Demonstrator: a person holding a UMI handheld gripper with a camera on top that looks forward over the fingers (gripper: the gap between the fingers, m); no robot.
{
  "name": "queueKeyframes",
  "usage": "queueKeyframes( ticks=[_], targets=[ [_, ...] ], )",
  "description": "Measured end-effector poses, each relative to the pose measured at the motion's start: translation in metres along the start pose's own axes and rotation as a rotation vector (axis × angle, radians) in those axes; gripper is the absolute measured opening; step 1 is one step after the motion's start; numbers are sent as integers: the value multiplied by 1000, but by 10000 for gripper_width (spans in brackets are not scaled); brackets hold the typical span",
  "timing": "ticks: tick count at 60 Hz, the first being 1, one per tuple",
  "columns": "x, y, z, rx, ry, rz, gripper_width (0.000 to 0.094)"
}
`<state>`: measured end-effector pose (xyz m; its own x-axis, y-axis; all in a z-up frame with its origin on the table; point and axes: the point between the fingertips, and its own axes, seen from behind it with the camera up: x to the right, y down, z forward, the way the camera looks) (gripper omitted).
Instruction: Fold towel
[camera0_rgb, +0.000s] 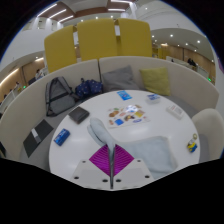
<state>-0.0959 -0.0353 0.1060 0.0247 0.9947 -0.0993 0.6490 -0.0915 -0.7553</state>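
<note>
One towel (135, 152), pale grey/white, lying rumpled on the round white surface (85, 165), spread just ahead of my jaws (111, 163) and trailing off to the right of them. Near edge of the cloth sits by my fingertips; can't tell if it's pinched.

Two pads (102, 157), magenta, meeting in a V at the tips. Jaws look drawn together or nearly so, no clear gap between tips. Whether cloth is caught between them: can't tell.

On the surface beyond the towel, approx count:
- 1 flat printed sheet or booklet (125, 119) w/ coloured patches, mid-surface.
- 1 small blue item (124, 97) at the far rim.
- 1 dark flat device (78, 115), left of the sheet.
- 1 pale rectangular item (61, 135), nearer, left side.
- 1 small item (192, 144) at the right rim, too small to name.

Off the surface: 1 dark flat object (38, 138) on the low ledge to the left. 1 black wire-frame thing (59, 97) upright behind that. 1 dark bag or bundle (90, 90) past the far rim. 1 yellow-green cushion (156, 80) back right.

Three yellow panels (98, 42) stand side by side at the far end. Ceiling strip lights (55, 12) above, several.
</note>
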Motion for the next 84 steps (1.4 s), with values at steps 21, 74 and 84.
queueKeyframes(
  ticks=[21, 74, 84],
  targets=[
    [182, 21, 22, -27, 115, -111, 26],
    [194, 22, -344, -11, 109, -97, 865],
    [194, 24, -353, 12, 106, -117, 869]
  ],
)
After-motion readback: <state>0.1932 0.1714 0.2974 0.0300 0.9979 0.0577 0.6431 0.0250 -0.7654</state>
